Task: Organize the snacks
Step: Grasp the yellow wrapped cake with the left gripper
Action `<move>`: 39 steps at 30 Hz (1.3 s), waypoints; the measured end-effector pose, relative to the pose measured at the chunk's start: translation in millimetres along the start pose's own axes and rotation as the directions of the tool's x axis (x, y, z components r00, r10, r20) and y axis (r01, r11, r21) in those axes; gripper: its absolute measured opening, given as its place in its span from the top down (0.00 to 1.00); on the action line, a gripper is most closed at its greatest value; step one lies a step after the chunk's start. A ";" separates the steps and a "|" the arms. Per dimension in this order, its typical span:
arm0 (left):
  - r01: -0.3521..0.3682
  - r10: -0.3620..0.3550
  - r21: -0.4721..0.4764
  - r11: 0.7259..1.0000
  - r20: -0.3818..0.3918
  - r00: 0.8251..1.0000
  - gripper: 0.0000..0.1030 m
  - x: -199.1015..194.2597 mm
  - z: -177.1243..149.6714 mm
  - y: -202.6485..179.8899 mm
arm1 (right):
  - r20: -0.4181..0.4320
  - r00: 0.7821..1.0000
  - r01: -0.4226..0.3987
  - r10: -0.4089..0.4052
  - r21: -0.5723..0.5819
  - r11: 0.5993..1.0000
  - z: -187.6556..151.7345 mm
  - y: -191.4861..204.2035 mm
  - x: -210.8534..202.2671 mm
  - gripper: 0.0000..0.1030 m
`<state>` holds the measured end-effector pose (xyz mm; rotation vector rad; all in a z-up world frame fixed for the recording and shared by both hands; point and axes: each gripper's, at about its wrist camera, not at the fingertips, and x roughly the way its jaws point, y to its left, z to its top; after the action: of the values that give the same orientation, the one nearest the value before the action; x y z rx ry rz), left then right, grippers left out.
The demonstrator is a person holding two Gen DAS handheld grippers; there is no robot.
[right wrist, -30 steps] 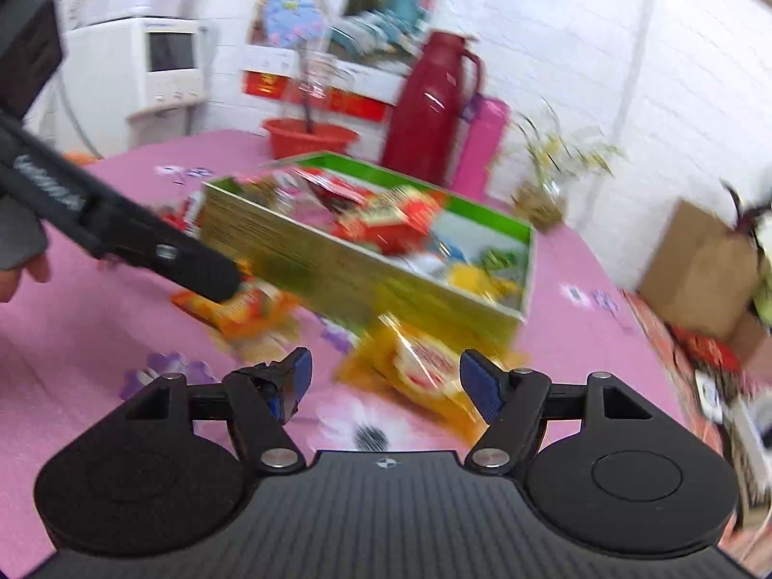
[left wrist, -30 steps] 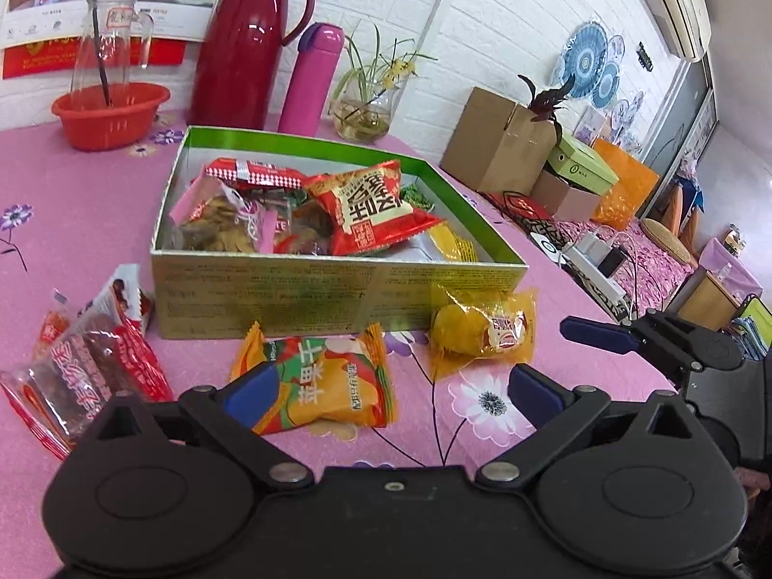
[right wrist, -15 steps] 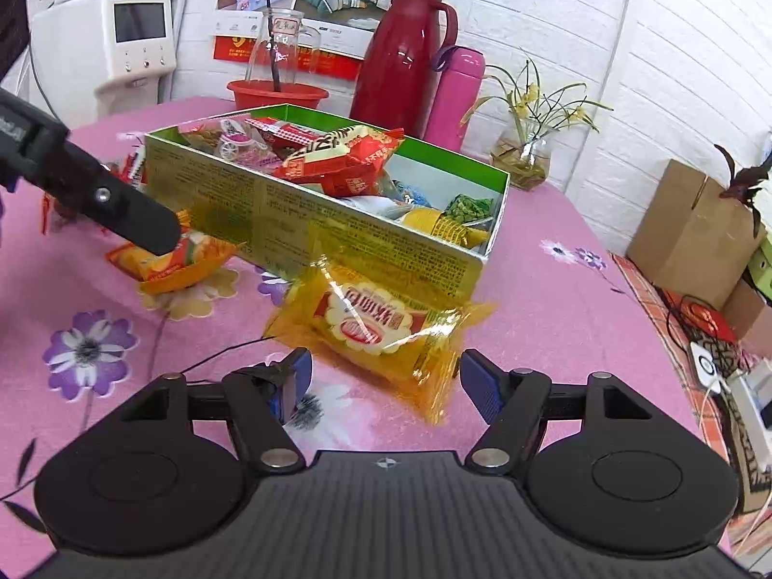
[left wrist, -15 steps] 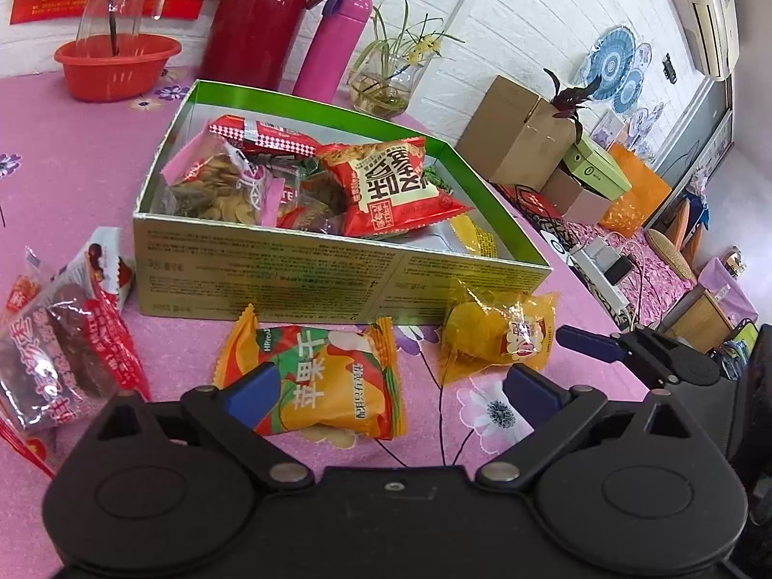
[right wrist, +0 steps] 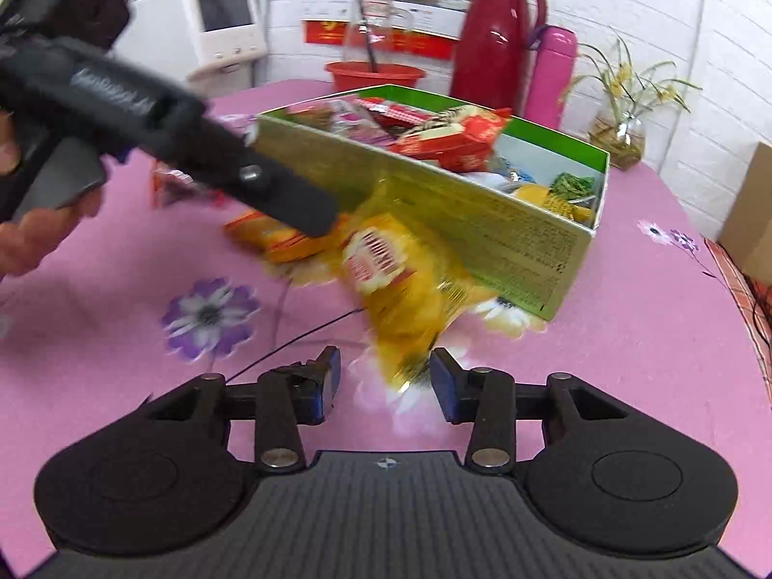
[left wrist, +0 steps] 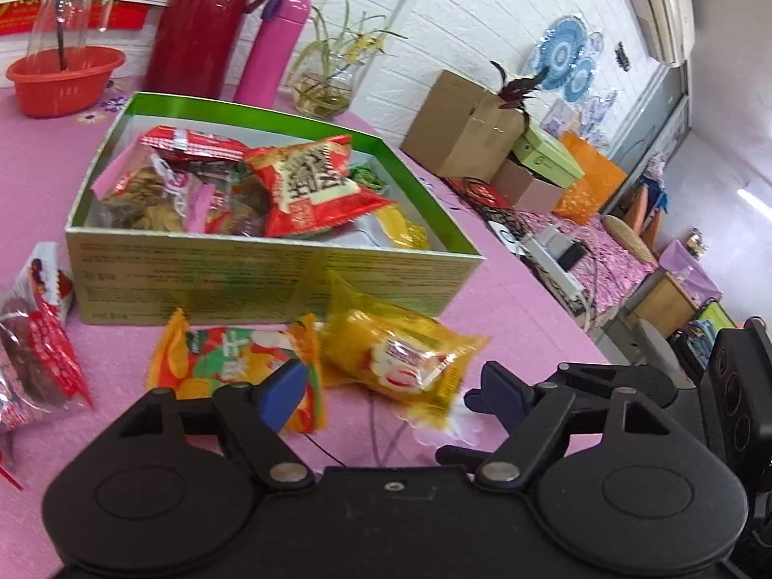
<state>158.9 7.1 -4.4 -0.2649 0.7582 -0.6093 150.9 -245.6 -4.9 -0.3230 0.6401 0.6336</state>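
A yellow plastic-wrapped snack packet (right wrist: 400,284) lies on the pink flowered surface (right wrist: 627,362) in the centre of the right wrist frame, its far end against the front wall of the green open cardboard box (right wrist: 506,236) and its near tail between the blue-padded fingers of the right claw (right wrist: 384,383), which stands released, neither pad touching the wrapper. Half a second earlier those fingers were wider apart and the packet lay flatter and crosswise; it now points lengthwise toward the camera, blurred.

In the left wrist frame the same packet (left wrist: 405,362) sits at centre, beside an orange-and-green snack packet (left wrist: 231,362) at lower left; the left claw (left wrist: 386,393) is also released, its left pad over the orange packet's edge. Compared with the earlier frame, the view has swung left, and the right claw (left wrist: 497,398) has come in close at lower right.

The box (left wrist: 270,280) holds a red-and-white snack bag (left wrist: 313,188) and other packets. A red-striped clear packet (left wrist: 38,352) lies at the left edge. A dark red thermos jug (left wrist: 202,24) and pink flask (left wrist: 275,43) stand behind.
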 end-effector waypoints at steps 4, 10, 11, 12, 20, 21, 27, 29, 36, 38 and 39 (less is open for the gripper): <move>0.016 -0.016 -0.024 1.000 -0.013 1.000 0.32 -1.0 -11.1 -5.1 | 0.065 0.996 0.065 -0.060 -0.080 0.995 -0.8 3.7 -9.2 0.00; 0.072 -0.065 -0.231 0.970 0.040 0.997 0.23 -3.5 -24.7 3.7 | 0.160 0.980 0.153 -0.116 -0.245 0.957 10.3 -1.1 11.7 0.00; 0.066 -0.055 -0.248 0.966 0.053 0.997 0.23 -4.5 -26.0 4.7 | 0.151 0.982 0.150 -0.113 -0.260 0.954 12.3 -1.4 17.7 0.00; 0.057 -0.041 -0.258 0.965 0.065 0.997 0.23 -6.2 -27.0 5.3 | 0.135 0.986 0.132 -0.100 -0.263 0.956 14.2 -2.4 22.7 0.00; 0.001 0.013 -0.278 0.960 0.047 0.999 0.23 -3.1 -29.6 11.1 | 0.058 0.993 -0.090 0.098 -0.133 0.987 4.4 21.8 -2.1 0.03; -0.011 0.024 -0.275 0.961 0.042 0.999 0.24 -1.2 -30.9 11.0 | 0.067 0.993 -0.085 0.096 -0.143 0.986 1.7 28.1 -5.2 0.02; -0.056 0.061 -0.236 0.970 0.013 0.998 0.32 8.3 -33.1 7.5 | 0.069 0.996 -0.053 0.064 -0.156 0.986 5.2 31.2 -2.5 0.00; -0.069 0.073 -0.232 0.970 0.012 0.997 0.32 10.9 -31.7 6.3 | 0.064 0.996 -0.047 0.057 -0.152 0.987 8.6 30.1 3.8 0.00; -0.089 0.091 -0.234 0.968 -0.004 0.996 0.32 30.0 -16.1 4.6 | 0.010 0.998 -0.054 0.055 -0.077 0.996 9.7 27.9 17.7 0.00; -0.093 0.095 -0.226 0.970 0.000 0.995 0.37 36.1 -12.5 3.7 | 0.001 0.999 -0.039 0.039 -0.066 0.997 8.9 30.0 20.3 0.00; -0.101 0.104 -0.219 0.971 0.000 0.995 0.46 38.6 -10.6 2.7 | 0.004 0.999 -0.032 0.032 -0.055 0.998 8.6 30.7 20.6 0.01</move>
<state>174.3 -14.1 -34.7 -0.4283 0.8241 -0.4260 148.1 -209.0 -14.3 -0.3629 0.6249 0.6836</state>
